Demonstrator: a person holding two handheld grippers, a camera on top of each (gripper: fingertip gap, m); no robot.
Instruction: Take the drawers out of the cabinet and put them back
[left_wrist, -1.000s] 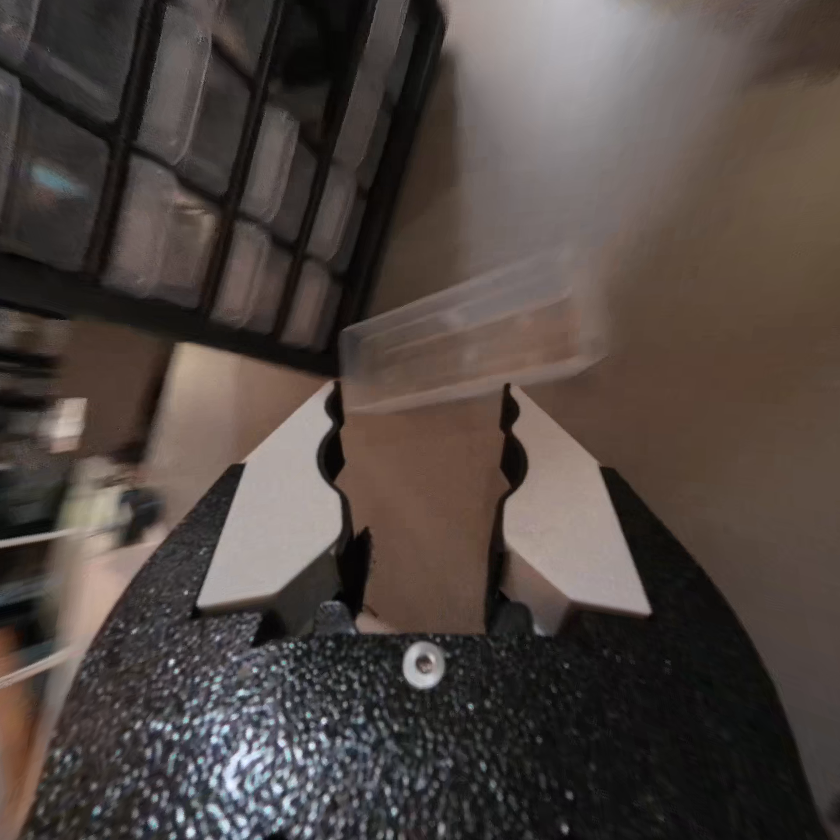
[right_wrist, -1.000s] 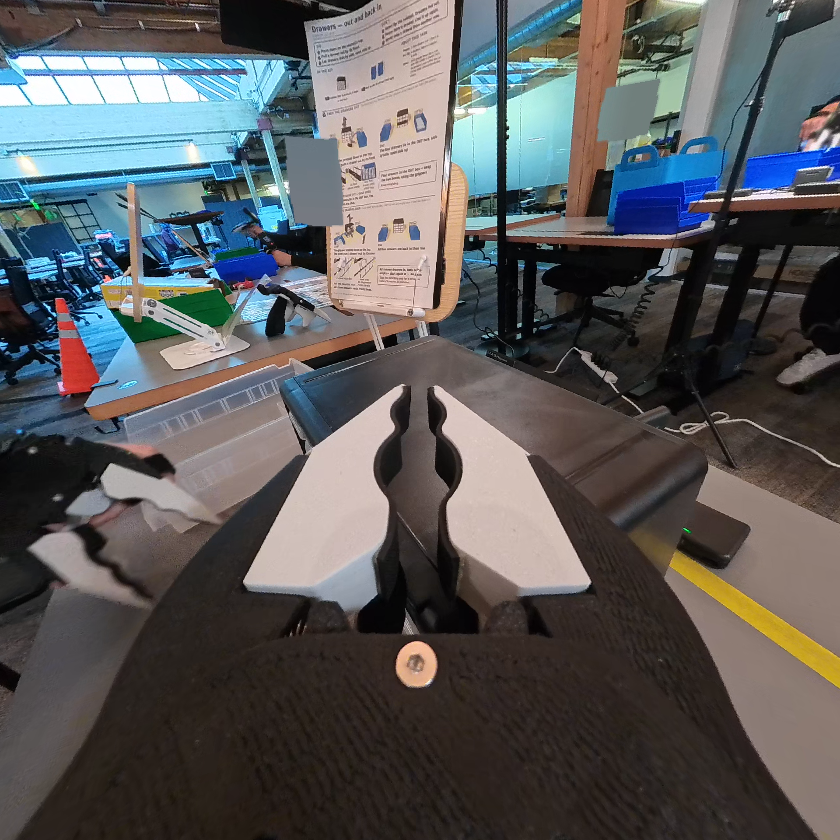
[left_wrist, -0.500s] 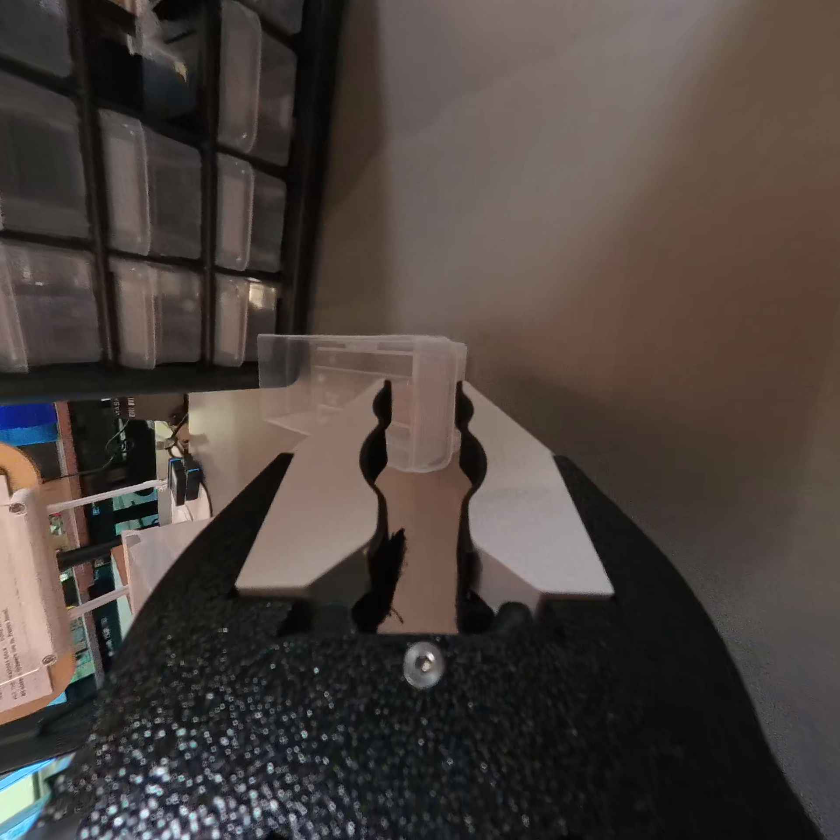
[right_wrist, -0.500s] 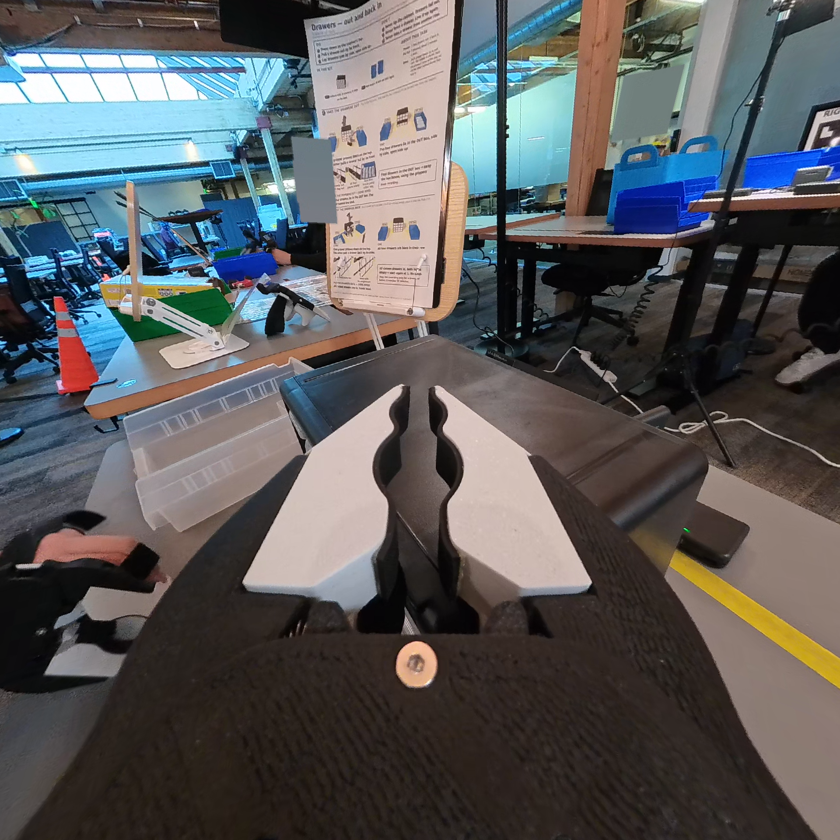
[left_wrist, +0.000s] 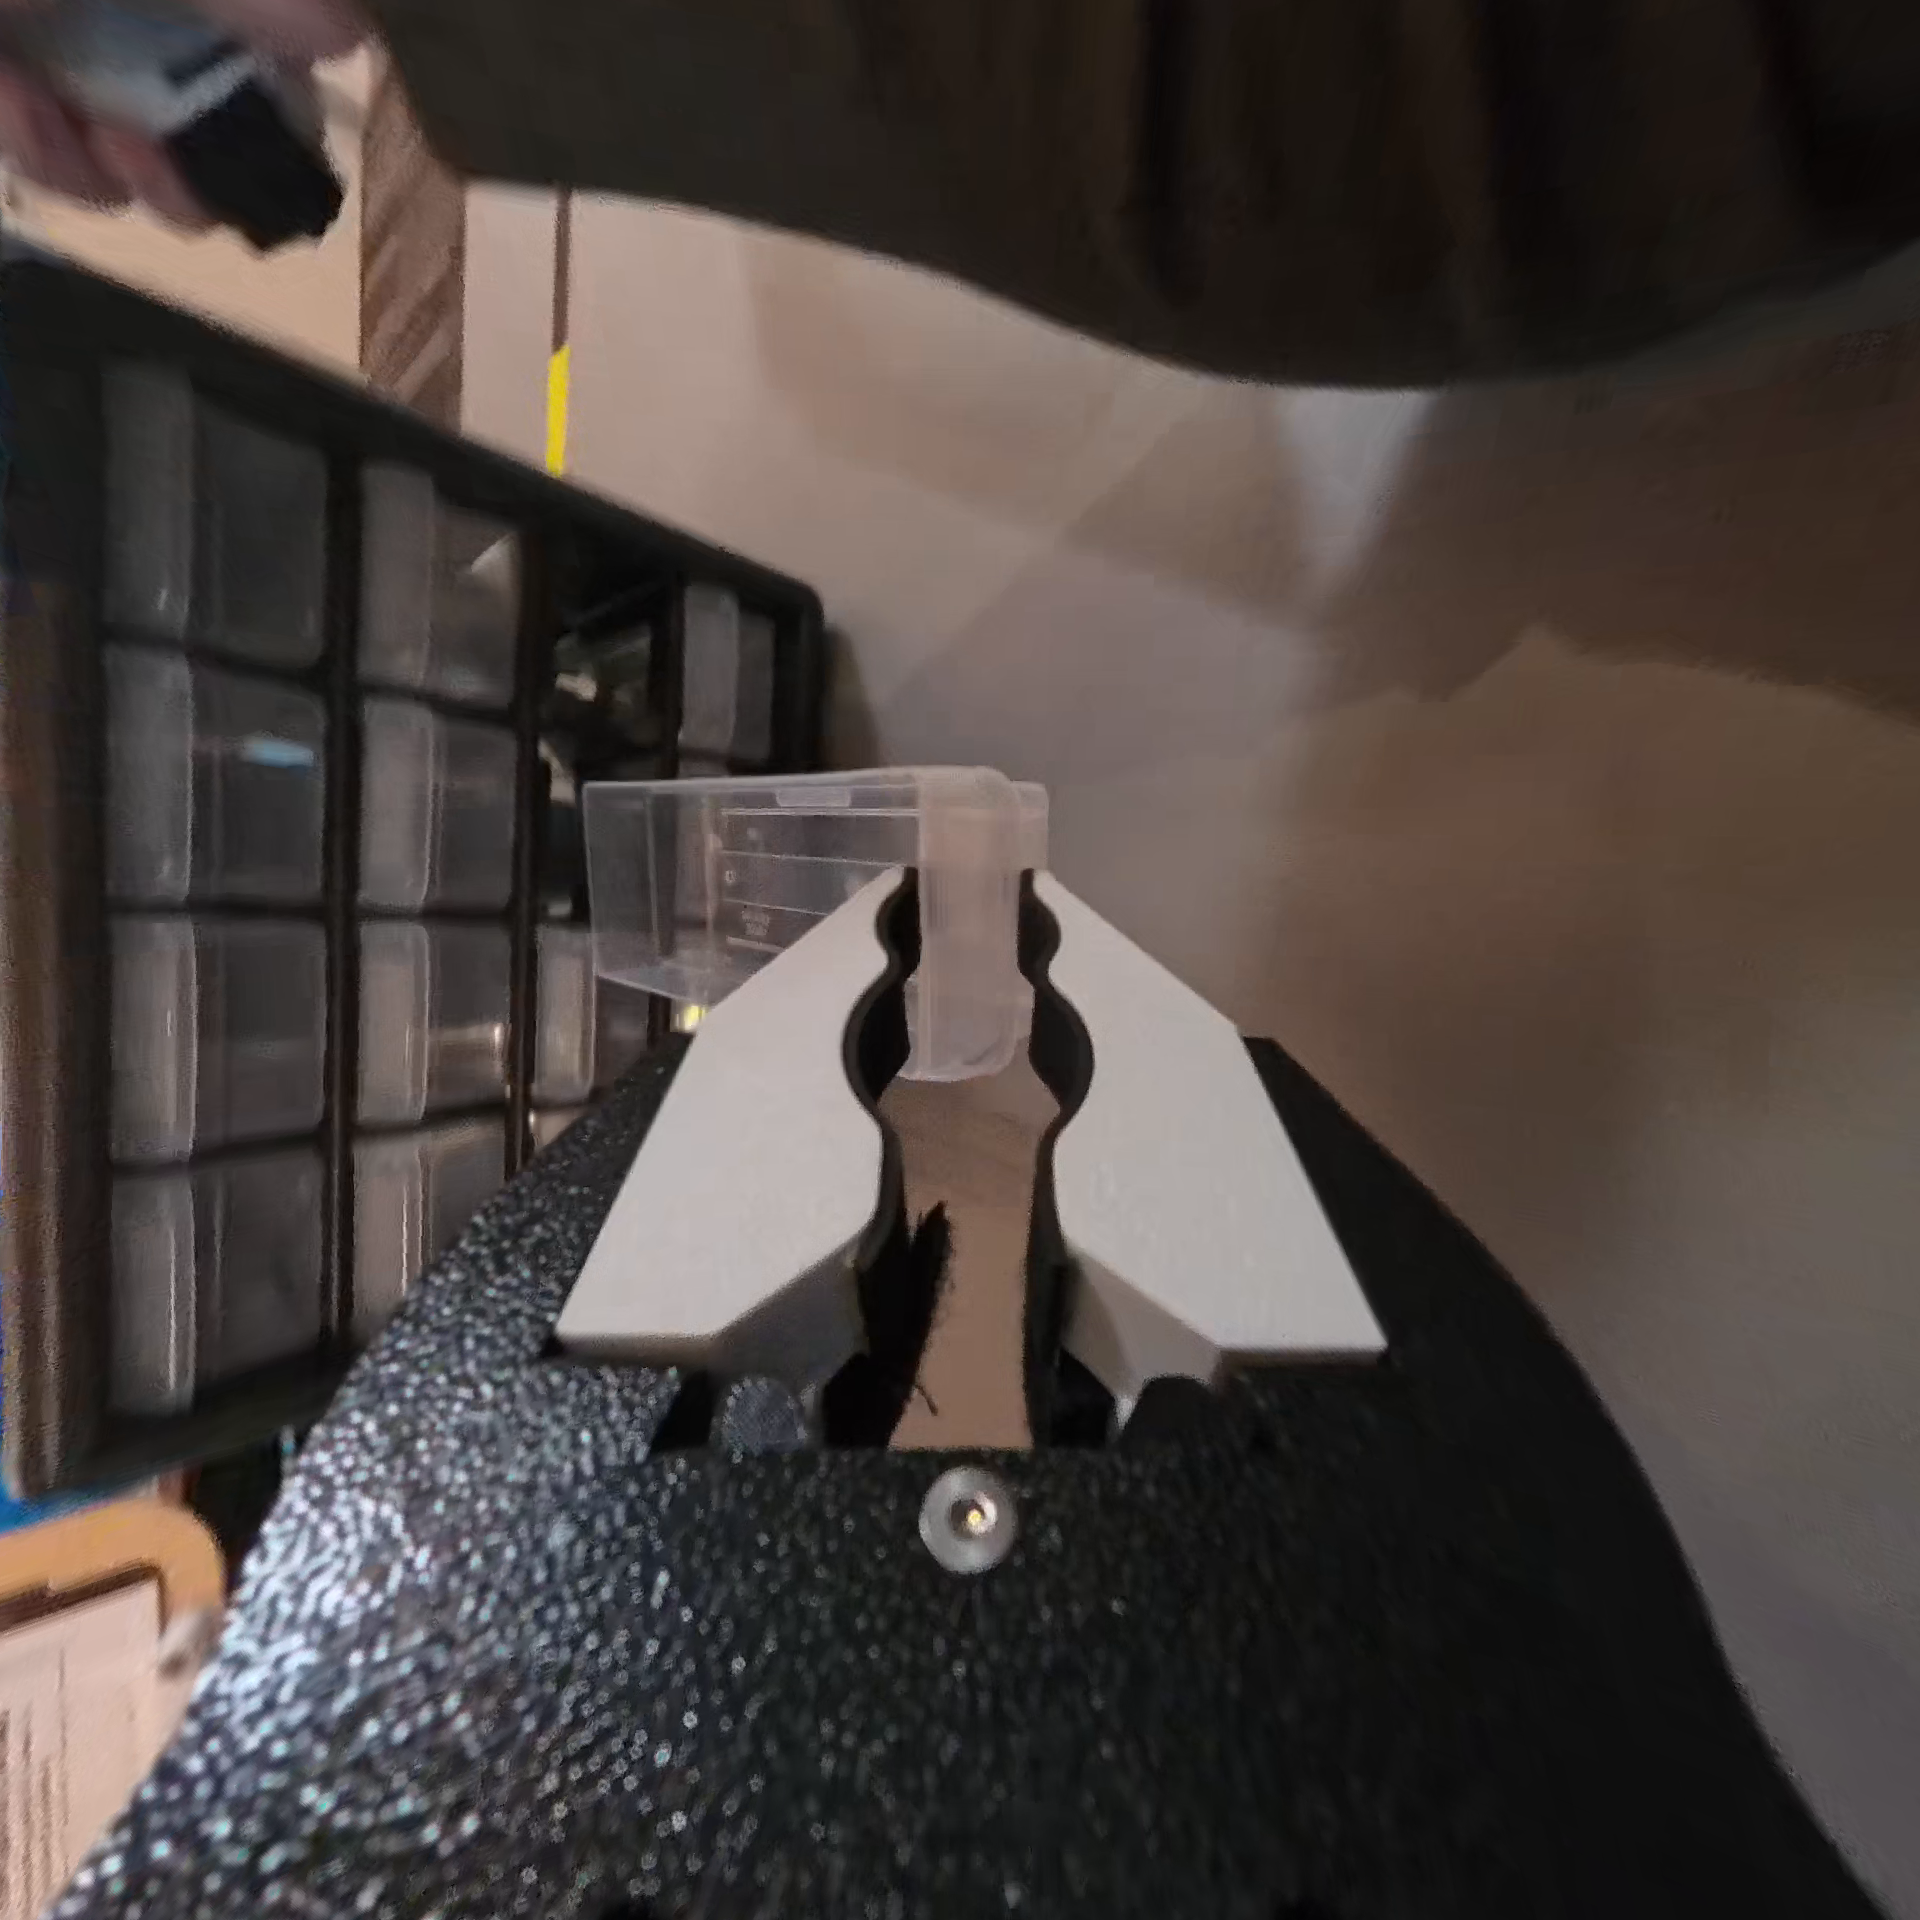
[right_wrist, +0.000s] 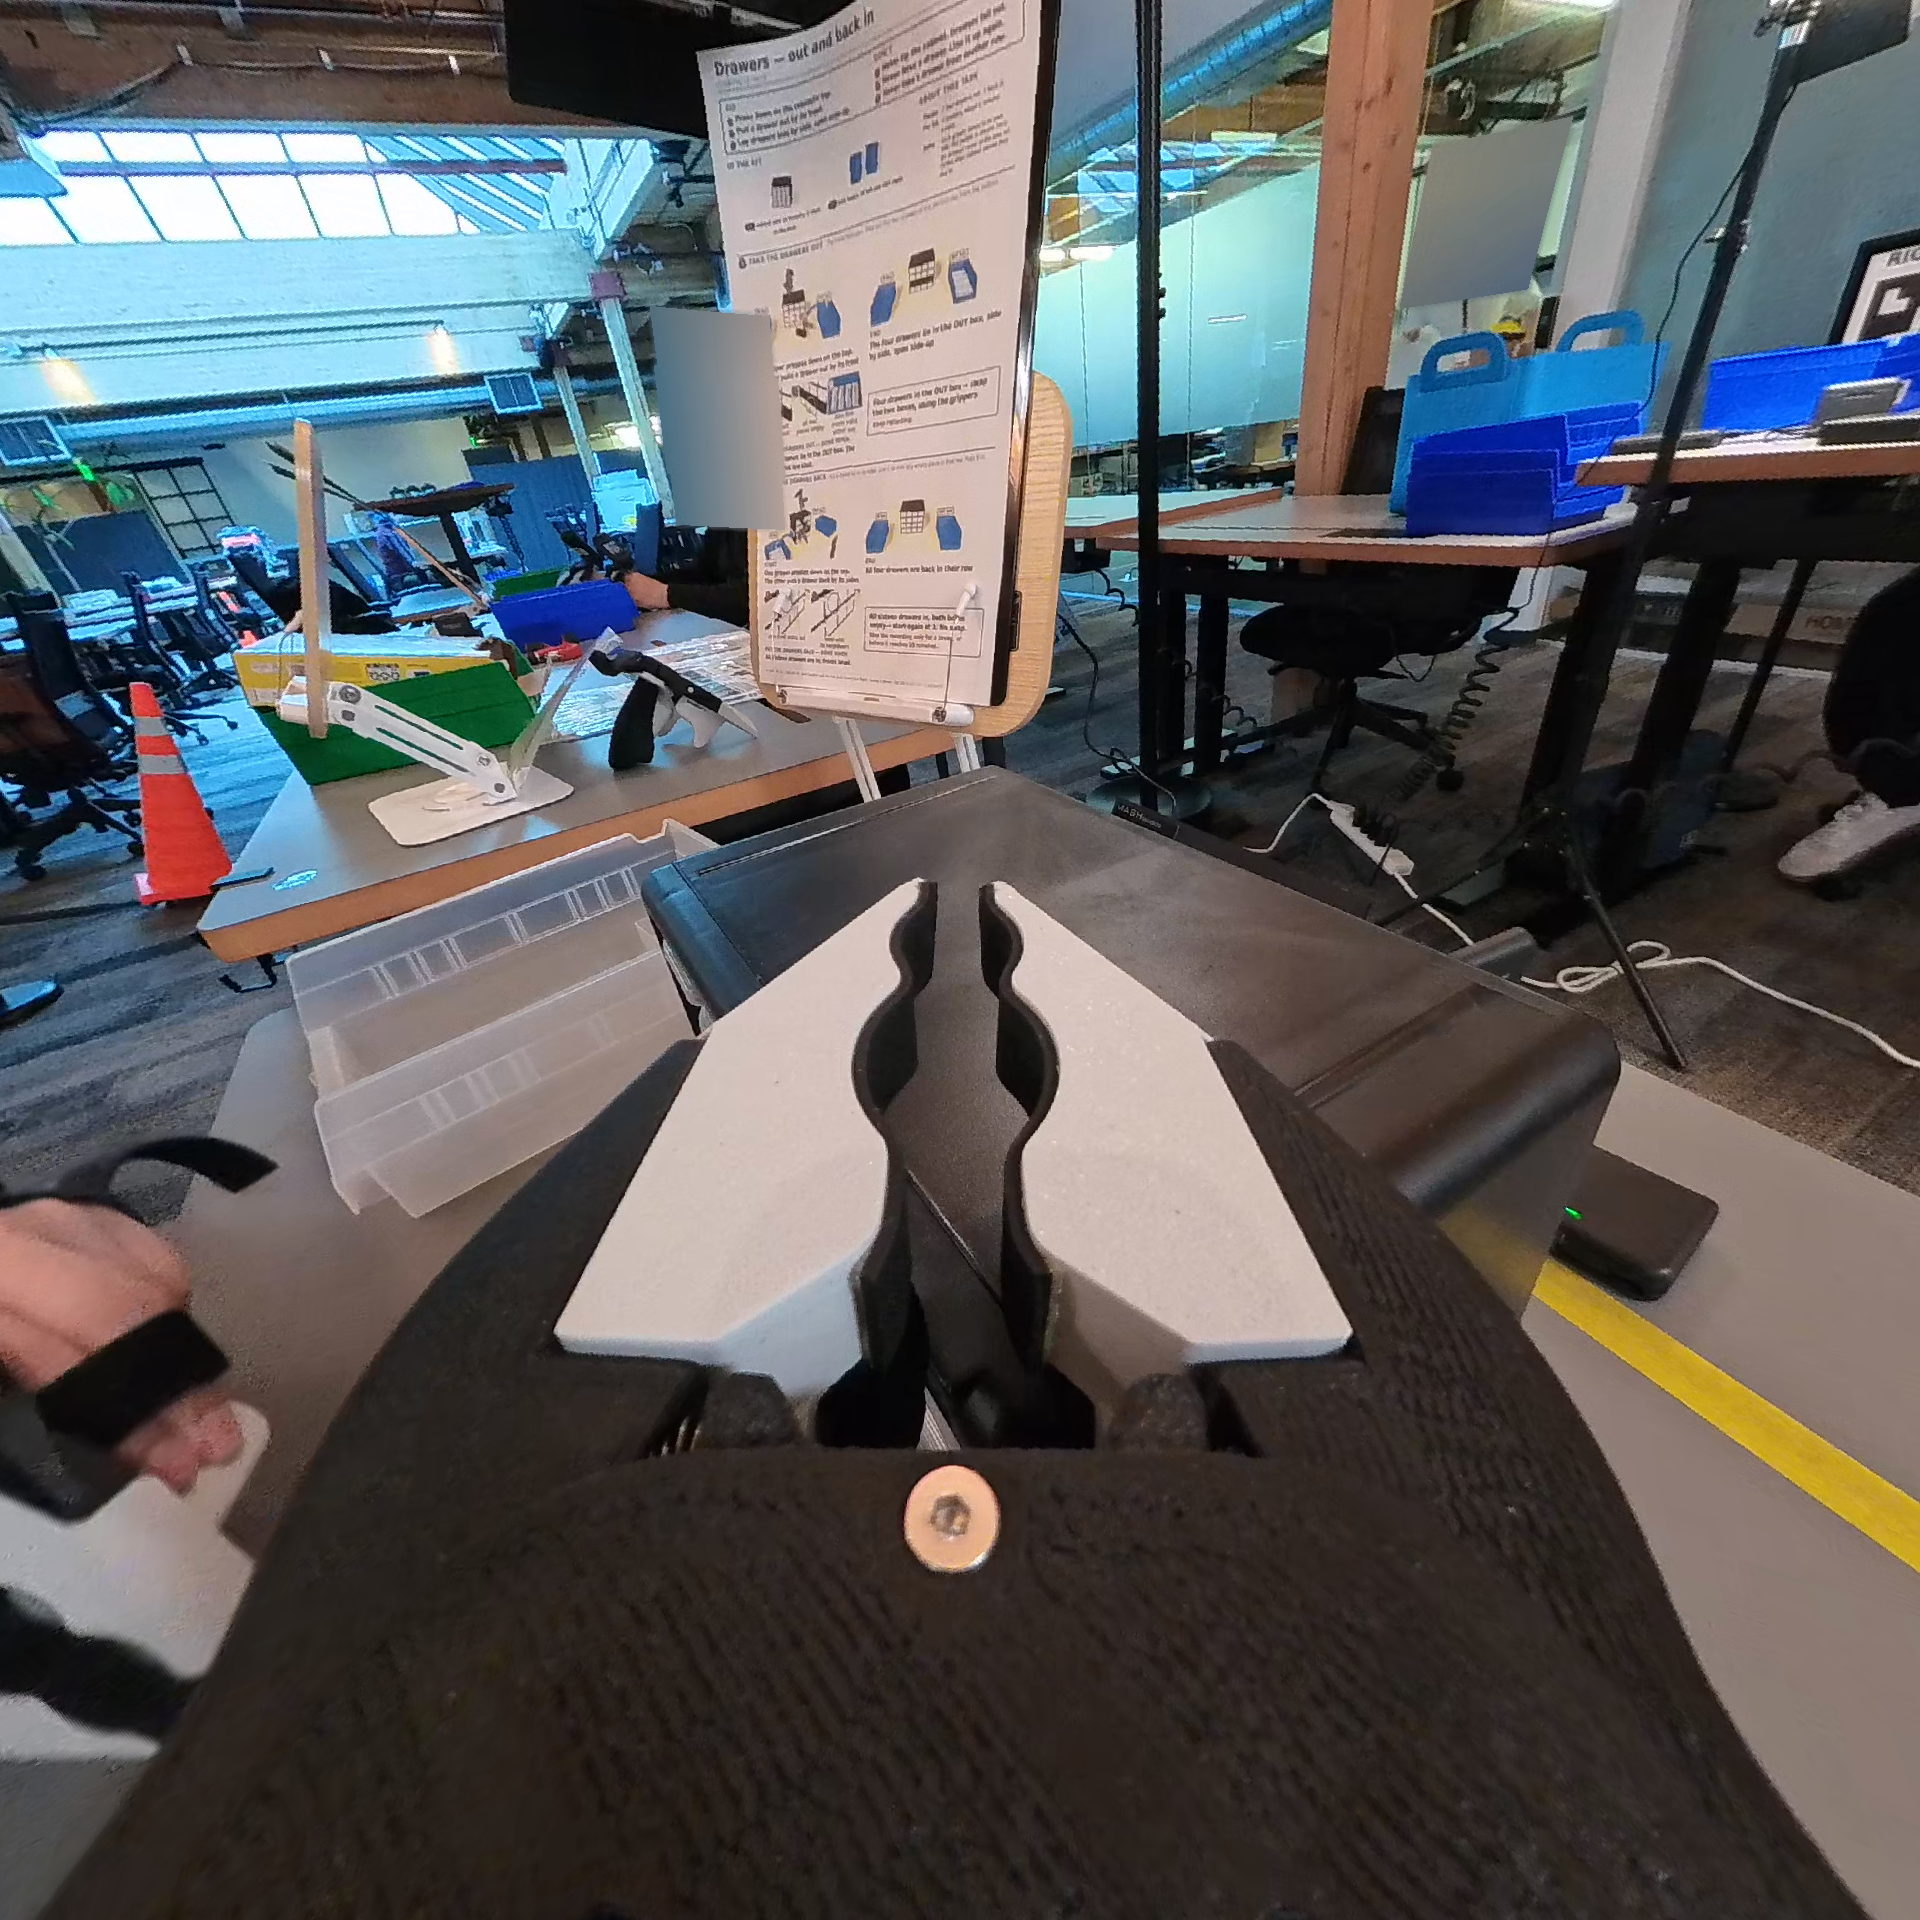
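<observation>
In the left wrist view my left gripper (left_wrist: 961, 883) is shut on the front tab of a small clear plastic drawer (left_wrist: 748, 894), held in the air and sticking out to the left. The black cabinet (left_wrist: 343, 935) with its grid of clear drawers stands just left of it; one slot (left_wrist: 608, 665) near its top right corner looks dark and open. In the right wrist view my right gripper (right_wrist: 958, 894) is shut and empty, pressed down on the cabinet's black top (right_wrist: 1195, 935). The hand with the left gripper (right_wrist: 94, 1403) shows at the lower left.
Clear drawers (right_wrist: 468, 1018) lie on the grey table left of the cabinet. A sheet of instructions on a stand (right_wrist: 883, 364) rises behind it. A black device (right_wrist: 1631, 1236) and a yellow line (right_wrist: 1714, 1392) lie to the right. A dark sleeve (left_wrist: 1143, 156) fills the top of the left wrist view.
My left gripper has closed on the clear drawer's tab, lifted it off the table and swung it toward the cabinet front. The right gripper has stayed on the cabinet top.
</observation>
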